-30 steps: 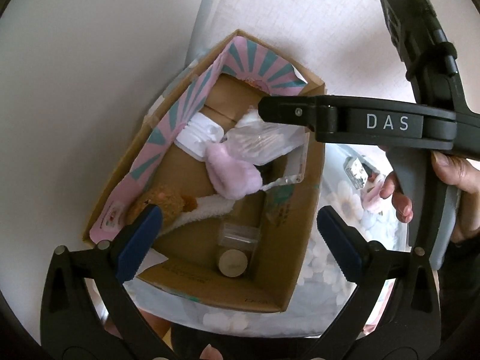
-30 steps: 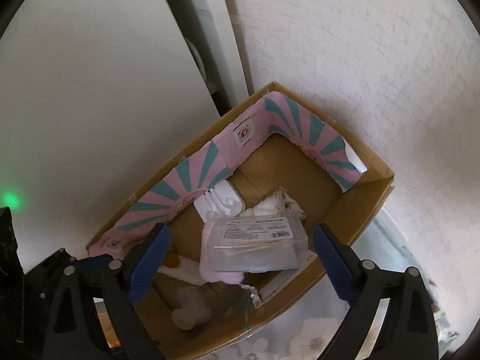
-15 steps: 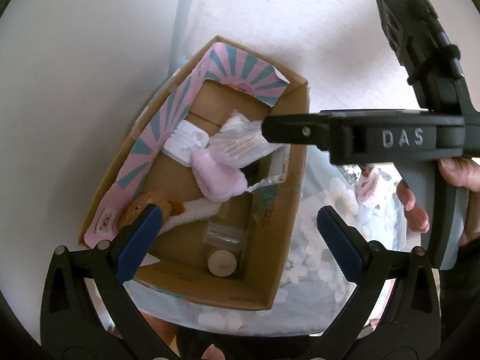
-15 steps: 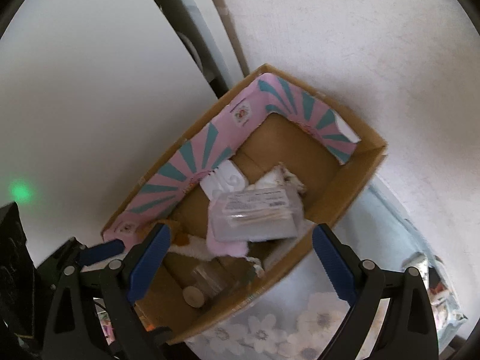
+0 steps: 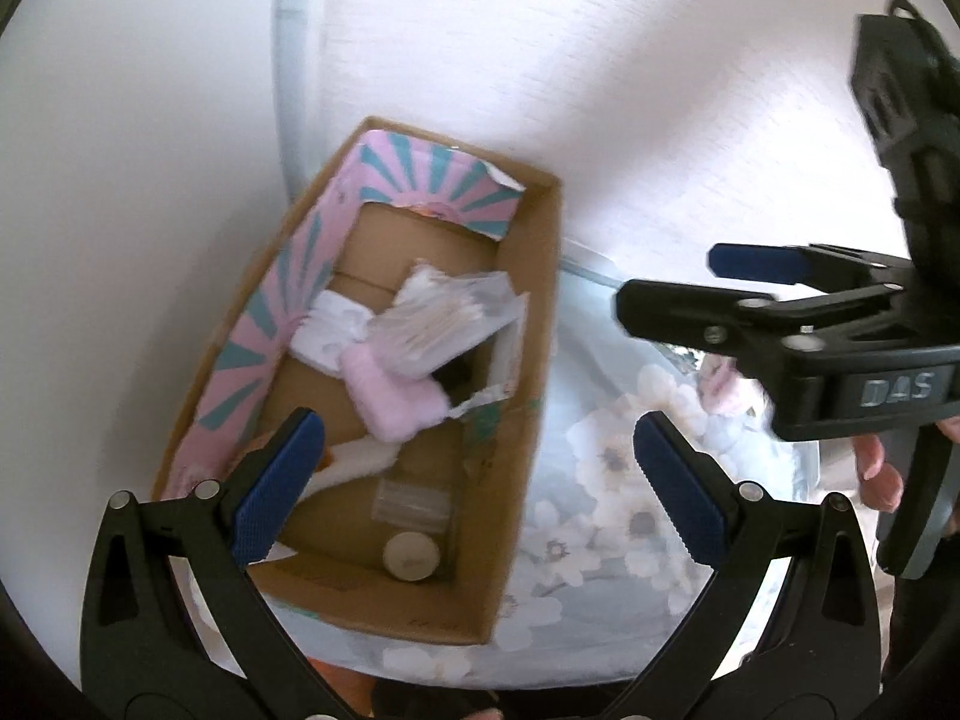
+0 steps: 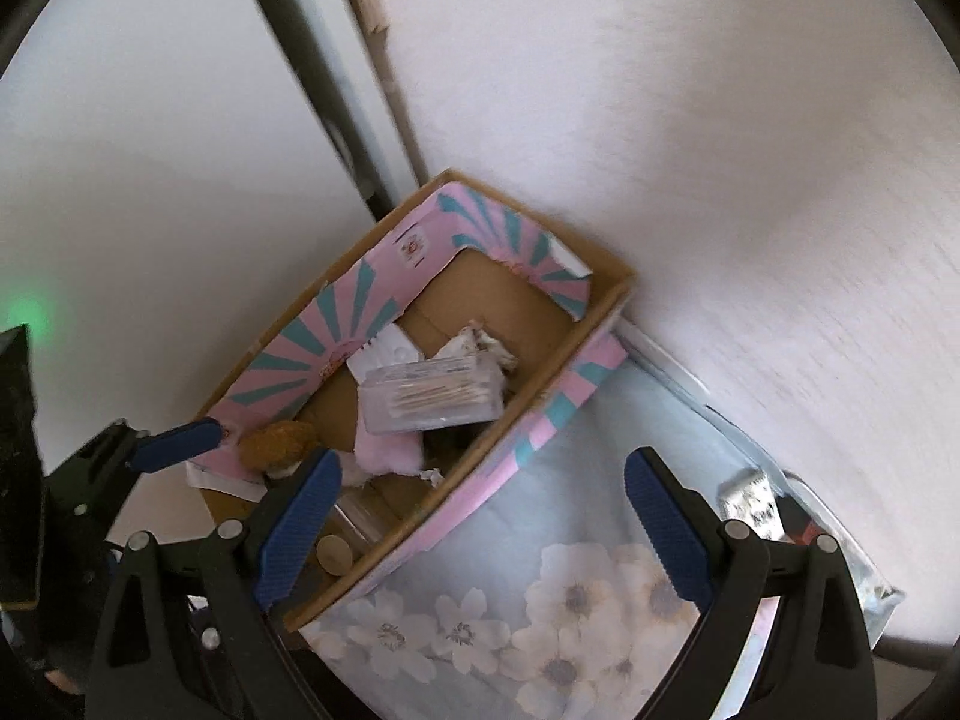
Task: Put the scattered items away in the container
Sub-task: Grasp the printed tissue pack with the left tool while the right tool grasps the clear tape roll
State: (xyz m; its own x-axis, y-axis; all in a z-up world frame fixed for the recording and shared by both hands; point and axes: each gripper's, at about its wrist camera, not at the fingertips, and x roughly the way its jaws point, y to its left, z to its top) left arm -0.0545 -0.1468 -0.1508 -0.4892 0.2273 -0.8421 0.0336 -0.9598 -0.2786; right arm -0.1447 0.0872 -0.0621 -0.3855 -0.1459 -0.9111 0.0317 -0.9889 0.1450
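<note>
A cardboard box with a pink and teal lining sits at the table's left end. In it lie a clear cotton-swab case, a pink fluffy item, a white plastic tray, a brown plush toy and a small round lid. My left gripper is open and empty above the box's near right wall. My right gripper is open and empty over the tablecloth beside the box. It shows at the right of the left wrist view.
The table carries a pale floral cloth. A small silver packet and a pinkish item lie at the cloth's right part. White walls stand close behind the box. A dark vertical post runs behind it.
Both grippers have pulled back and to the right, away from the box. The swab case lies in the box with the right gripper no longer over it.
</note>
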